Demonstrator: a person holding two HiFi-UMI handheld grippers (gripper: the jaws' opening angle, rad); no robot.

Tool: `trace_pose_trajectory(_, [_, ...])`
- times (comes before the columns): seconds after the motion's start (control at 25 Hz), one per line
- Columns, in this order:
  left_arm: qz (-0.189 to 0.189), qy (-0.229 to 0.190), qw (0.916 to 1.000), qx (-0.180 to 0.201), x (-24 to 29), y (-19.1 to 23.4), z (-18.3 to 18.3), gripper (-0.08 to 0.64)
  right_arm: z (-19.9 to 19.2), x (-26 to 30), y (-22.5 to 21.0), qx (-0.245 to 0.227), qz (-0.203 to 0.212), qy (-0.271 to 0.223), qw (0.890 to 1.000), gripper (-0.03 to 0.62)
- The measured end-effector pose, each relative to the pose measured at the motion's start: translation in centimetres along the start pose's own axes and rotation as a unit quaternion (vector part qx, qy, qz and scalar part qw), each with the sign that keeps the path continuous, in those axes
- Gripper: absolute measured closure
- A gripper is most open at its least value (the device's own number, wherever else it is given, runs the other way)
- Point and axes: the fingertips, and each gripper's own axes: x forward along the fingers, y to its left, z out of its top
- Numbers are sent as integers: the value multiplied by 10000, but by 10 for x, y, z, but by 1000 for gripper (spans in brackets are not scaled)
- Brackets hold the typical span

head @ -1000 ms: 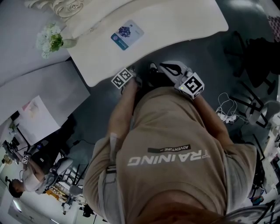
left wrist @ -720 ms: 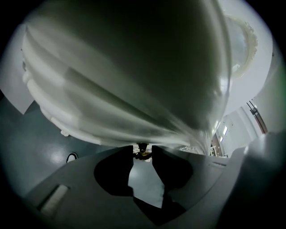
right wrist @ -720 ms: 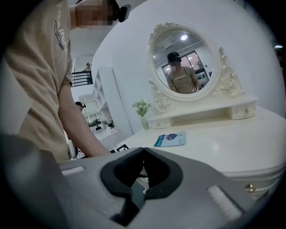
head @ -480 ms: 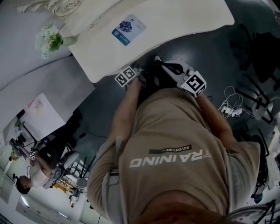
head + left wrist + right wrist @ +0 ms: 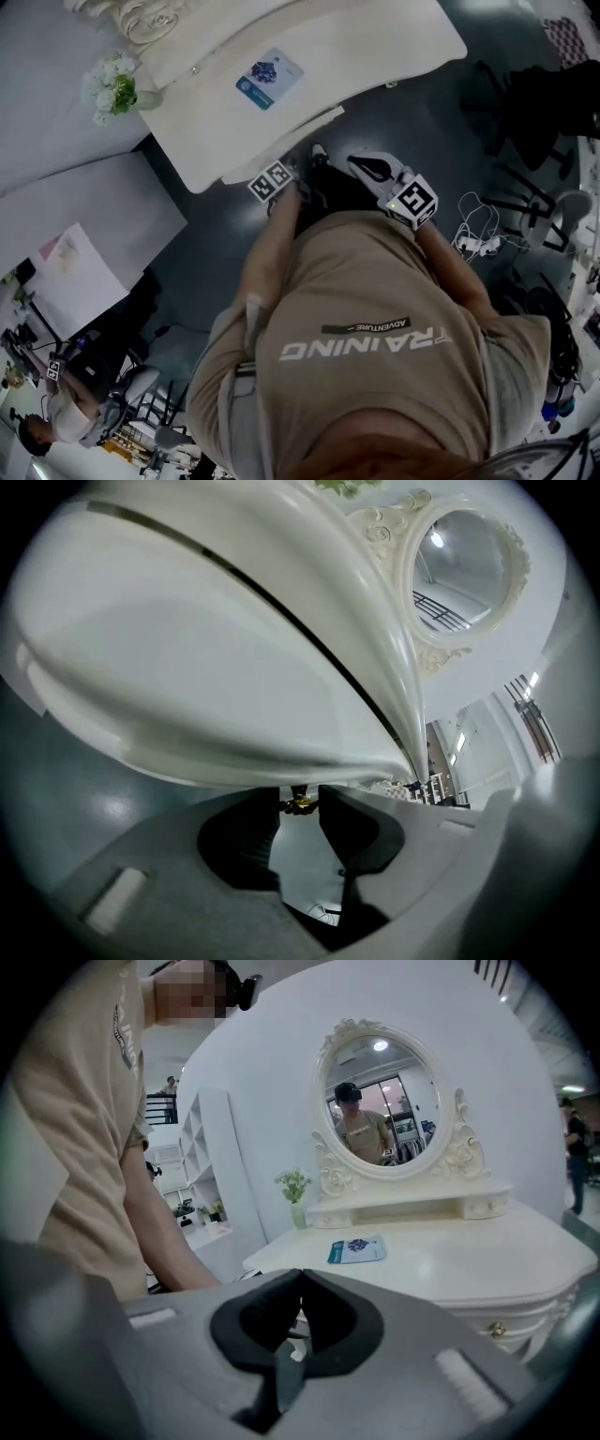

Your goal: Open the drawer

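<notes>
A white dressing table (image 5: 375, 47) stands before me. Its curved drawer (image 5: 281, 142) juts a little out from under the top. In the left gripper view the drawer front (image 5: 225, 724) fills the frame, and a small gold knob (image 5: 300, 804) sits at the jaw tips. My left gripper (image 5: 300, 810) is shut on that knob; in the head view its marker cube (image 5: 274, 178) lies just below the drawer. My right gripper (image 5: 380, 169) hangs to the right, off the table, shut (image 5: 300, 1277) with nothing in it.
On the table top lie a blue card (image 5: 270, 77) and a small vase of flowers (image 5: 112, 86), with an oval mirror (image 5: 380, 1101) behind. Another drawer knob (image 5: 497, 1330) shows on the right. Cables (image 5: 478, 239) and a dark chair (image 5: 534, 112) stand on the floor.
The drawer front has slid out from under the table top, with the left gripper drawing back toward my body. The right gripper has kept close to my chest.
</notes>
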Motion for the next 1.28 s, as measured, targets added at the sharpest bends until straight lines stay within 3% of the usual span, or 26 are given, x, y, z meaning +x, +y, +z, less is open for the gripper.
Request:
trace_pose_trajectory(0.2, [-77,165,9998,25,-7,1,-16,426,4,-8,34,246,-100,-256,9993,598])
trace_pose_trajectory(0.56, [-179,501,9984,203,-15,1,-39,426,-11,-18,51,278,-325,-347,9985,598])
trace_pose_trajectory(0.92, [22,345,9991,225,-21,-2,-63,428,-38,-57,58,-214,296,-281,9989,598])
trace_pose_trajectory(1.28, [312,164,9993,130,-31,-9,-115,428,-76,-114,43,-149,875,-284,9957,598])
